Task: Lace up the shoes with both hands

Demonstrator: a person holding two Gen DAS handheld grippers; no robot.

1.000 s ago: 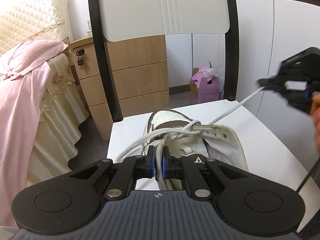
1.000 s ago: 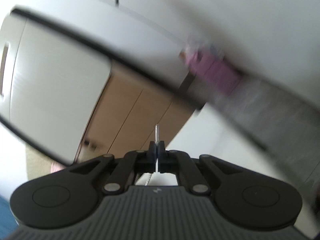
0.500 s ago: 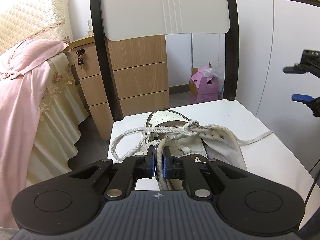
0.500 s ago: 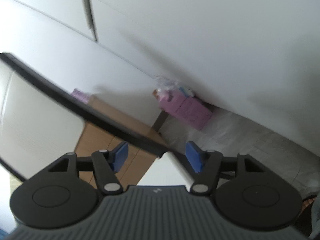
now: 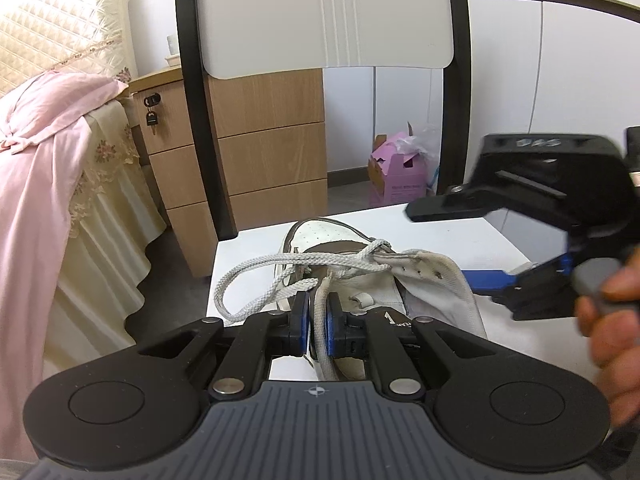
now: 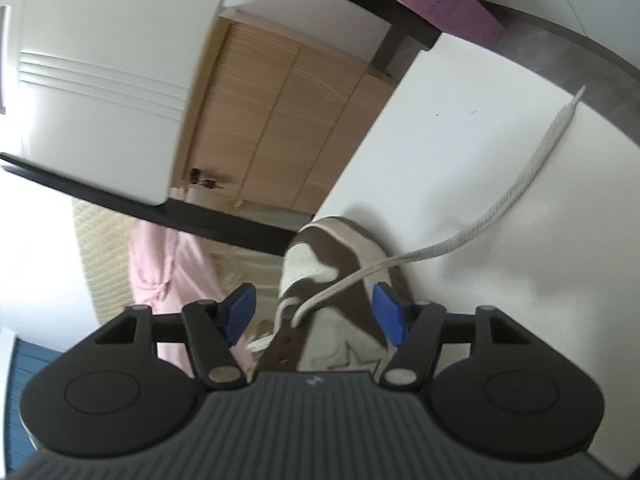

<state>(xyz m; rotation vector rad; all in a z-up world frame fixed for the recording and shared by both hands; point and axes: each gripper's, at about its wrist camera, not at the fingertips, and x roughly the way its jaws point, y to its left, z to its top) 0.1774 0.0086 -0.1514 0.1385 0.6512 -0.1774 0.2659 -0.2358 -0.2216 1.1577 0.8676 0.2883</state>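
Observation:
A white and brown sneaker (image 5: 424,280) lies on the white chair seat (image 5: 248,252). My left gripper (image 5: 317,316) is shut on a white lace strand (image 5: 320,300) just in front of the tongue. A slack loop of lace (image 5: 240,280) hangs off the shoe's left side. My right gripper (image 5: 460,242) hovers open at the shoe's right side, held by a hand (image 5: 612,320). In the right wrist view the right gripper (image 6: 316,312) straddles the shoe (image 6: 340,252) without touching it. The free lace end (image 6: 520,188) trails across the seat (image 6: 460,152).
The chair's white backrest (image 5: 320,12) with black posts rises behind the shoe. A wooden drawer cabinet (image 5: 264,152) stands beyond it. A pink cloth (image 5: 48,160) drapes over a bed at the left. A pink box (image 5: 396,176) sits on the floor.
My right gripper let go of the taut lace end and opened, then swung back in close to the shoe. The lace end dropped onto the seat. The left gripper stayed put.

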